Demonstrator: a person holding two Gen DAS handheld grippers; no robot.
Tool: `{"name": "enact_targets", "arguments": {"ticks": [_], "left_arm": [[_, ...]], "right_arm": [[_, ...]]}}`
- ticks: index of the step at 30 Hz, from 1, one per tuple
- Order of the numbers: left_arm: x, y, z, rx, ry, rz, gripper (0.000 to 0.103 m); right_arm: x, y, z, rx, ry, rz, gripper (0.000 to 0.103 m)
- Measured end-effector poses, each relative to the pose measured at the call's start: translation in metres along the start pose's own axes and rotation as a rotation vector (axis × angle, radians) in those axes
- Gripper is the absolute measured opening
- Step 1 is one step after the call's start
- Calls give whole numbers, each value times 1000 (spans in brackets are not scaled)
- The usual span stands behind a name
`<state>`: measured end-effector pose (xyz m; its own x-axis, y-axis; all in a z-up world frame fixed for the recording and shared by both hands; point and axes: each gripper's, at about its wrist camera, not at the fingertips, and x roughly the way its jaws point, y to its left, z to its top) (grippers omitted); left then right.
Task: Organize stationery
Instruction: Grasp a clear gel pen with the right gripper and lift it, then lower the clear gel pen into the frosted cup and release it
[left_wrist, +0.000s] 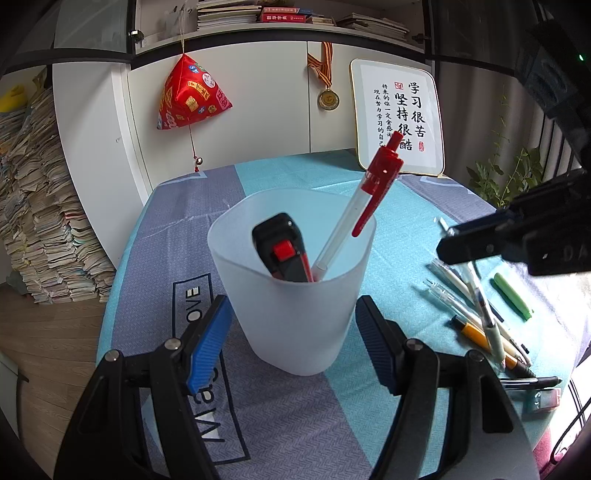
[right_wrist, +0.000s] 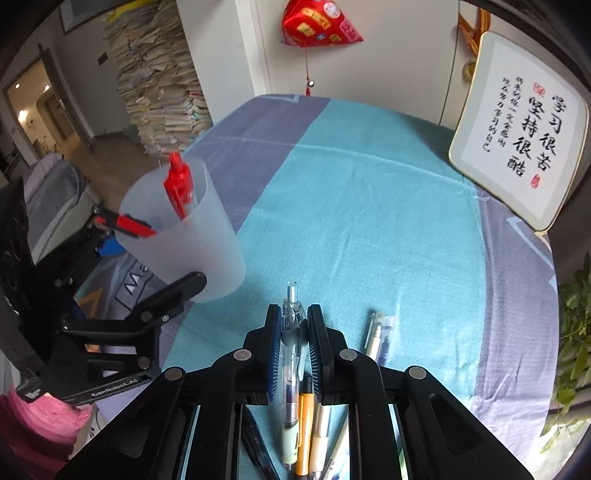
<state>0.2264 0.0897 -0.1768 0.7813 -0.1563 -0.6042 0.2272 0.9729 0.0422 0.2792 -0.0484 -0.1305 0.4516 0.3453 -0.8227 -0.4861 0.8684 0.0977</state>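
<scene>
Blue and grey cloth (left_wrist: 399, 192) covers the table, with a framed calligraphy sign propped at the back edge and a tall stack of papers off to the side. From the left wrist view, your left gripper (left_wrist: 291, 343) has its blue pads spread wide on either side of the frosted cup (left_wrist: 295, 295), close to it but whether they touch I can't tell; my guess is you're bracing the cup so it won't tip when the next pen drops in. Inside it a red pen (left_wrist: 373, 184) leans on the rim beside a black and red cutter (left_wrist: 284, 251), so the sorting is underway. Loose pens (left_wrist: 480, 317) lie in a pile to the right of the cup, and a green marker (left_wrist: 511, 295) sits just past them. Over in the right wrist view, your right gripper (right_wrist: 293, 332) is clamped on a clear pen (right_wrist: 291, 350), its top poking out forward past the fingertips. More pens sit under that gripper, and the cup (right_wrist: 199, 236) is off to the left, well apart from the held pen, so you'd probably swing left next.
</scene>
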Motion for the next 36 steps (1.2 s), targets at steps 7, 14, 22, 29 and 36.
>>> {"name": "enact_targets", "arguments": {"ticks": [7, 14, 22, 29, 36], "left_arm": [[0, 0, 0, 0, 0, 0, 69], [0, 0, 0, 0, 0, 0, 68], [0, 0, 0, -2, 0, -1, 68], [2, -1, 0, -2, 3, -3, 68], [2, -2, 0, -4, 3, -4, 68]], "right_arm": [[-47, 4, 11, 27, -125, -9, 15], [-73, 9, 23, 39, -204, -25, 12], [-128, 29, 55, 11, -362, -7, 12], [-140, 64, 84, -92, -422, 8, 12], [-104, 78, 93, -140, -380, 37, 12]]}}
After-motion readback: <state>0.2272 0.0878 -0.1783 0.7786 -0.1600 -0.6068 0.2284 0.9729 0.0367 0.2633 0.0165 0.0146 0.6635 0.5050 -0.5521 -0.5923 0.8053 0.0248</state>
